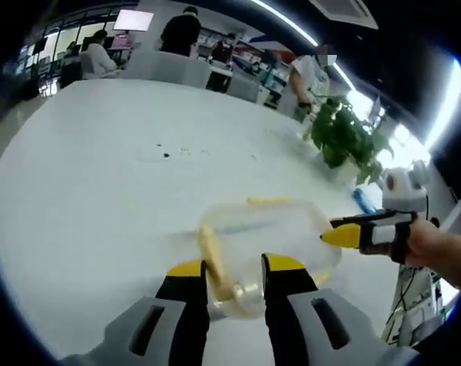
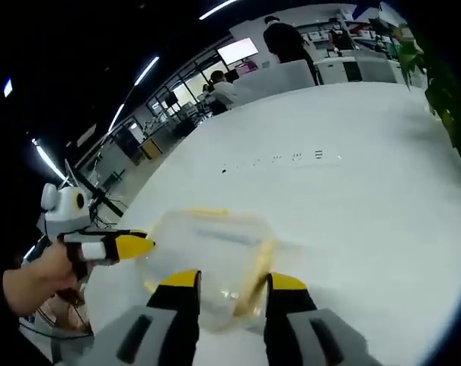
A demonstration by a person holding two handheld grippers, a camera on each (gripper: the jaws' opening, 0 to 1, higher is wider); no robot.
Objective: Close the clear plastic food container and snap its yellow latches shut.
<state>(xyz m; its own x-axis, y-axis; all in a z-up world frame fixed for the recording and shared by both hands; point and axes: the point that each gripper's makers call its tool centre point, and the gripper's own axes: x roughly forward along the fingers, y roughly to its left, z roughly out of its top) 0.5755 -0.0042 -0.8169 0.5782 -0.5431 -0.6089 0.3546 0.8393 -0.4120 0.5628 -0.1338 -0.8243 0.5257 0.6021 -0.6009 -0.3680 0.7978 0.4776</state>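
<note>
The clear plastic container lies on the white table, its lid on. In the left gripper view my left gripper stands open over the container's near end, with a yellow latch between the jaws, close to the left one. Another yellow latch shows at the far edge. My right gripper comes in from the right, its tip at the container's side. In the right gripper view the right gripper is open over the container, with a yellow latch between the jaws. My left gripper points at the container from the left.
A potted plant stands at the table's edge and also hangs in as the plant. A hand holds the right gripper. Several people and chairs sit beyond the far end. The table stretches away bare.
</note>
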